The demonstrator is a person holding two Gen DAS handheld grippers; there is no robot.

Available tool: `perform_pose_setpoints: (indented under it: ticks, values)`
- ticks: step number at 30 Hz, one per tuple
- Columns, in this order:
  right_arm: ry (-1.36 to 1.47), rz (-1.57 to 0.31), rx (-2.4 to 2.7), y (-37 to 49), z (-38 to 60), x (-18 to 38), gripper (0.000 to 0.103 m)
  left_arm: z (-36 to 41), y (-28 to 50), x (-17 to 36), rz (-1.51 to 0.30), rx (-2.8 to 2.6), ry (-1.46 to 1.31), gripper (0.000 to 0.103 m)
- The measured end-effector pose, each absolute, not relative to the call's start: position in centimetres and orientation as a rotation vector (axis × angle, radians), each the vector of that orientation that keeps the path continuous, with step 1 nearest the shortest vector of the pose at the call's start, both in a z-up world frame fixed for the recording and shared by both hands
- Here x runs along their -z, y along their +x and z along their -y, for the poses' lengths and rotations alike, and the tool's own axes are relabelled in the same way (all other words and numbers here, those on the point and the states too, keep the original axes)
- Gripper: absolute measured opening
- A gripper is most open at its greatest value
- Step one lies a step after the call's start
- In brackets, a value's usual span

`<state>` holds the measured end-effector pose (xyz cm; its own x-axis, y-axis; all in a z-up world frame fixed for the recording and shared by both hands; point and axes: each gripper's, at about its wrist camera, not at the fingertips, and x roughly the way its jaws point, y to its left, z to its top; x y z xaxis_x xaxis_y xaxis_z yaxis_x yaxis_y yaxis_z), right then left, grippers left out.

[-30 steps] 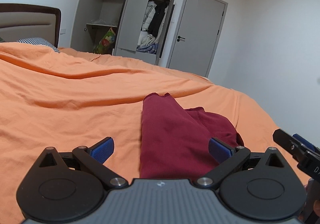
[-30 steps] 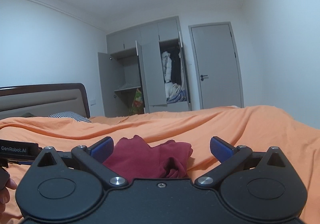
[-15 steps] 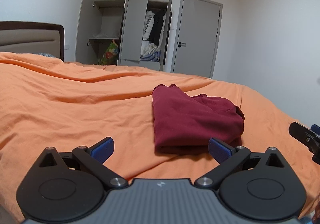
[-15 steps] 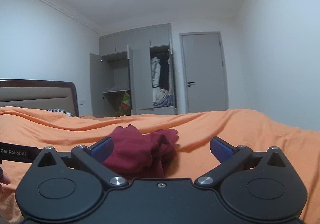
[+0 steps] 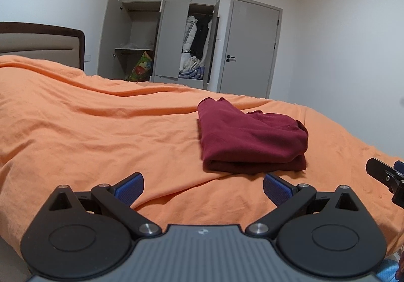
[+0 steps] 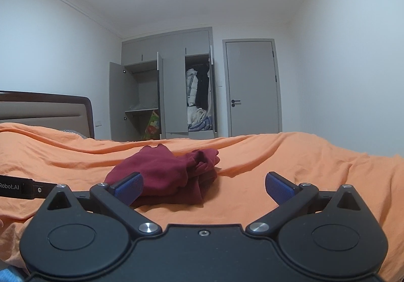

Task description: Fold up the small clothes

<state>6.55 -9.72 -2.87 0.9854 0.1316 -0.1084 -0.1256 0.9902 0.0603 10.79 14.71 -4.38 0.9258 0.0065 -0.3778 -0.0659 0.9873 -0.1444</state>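
above the orange bedsheet (image 5: 101,135), the left gripper (image 5: 203,187) and right gripper (image 6: 204,187) are held with jaws spread wide, nothing gripped. just beyond both, a folded maroon garment (image 5: 248,140) is laid on the sheet.

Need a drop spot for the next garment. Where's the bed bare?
Bare orange bedspread from the headboard across to the folded maroon garment, plus a strip between the garment and the left gripper. Right of the garment is tighter, near the right gripper.
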Motion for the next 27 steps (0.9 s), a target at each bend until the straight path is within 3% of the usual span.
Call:
perform_pose_setpoints:
  ticks: [27]
  values:
    - [0.053, -0.116, -0.149, 6.37, 9.52, 3.49, 0.103, -14.91, 10.46, 4.22, -0.386, -0.044, -0.149, 0.103]
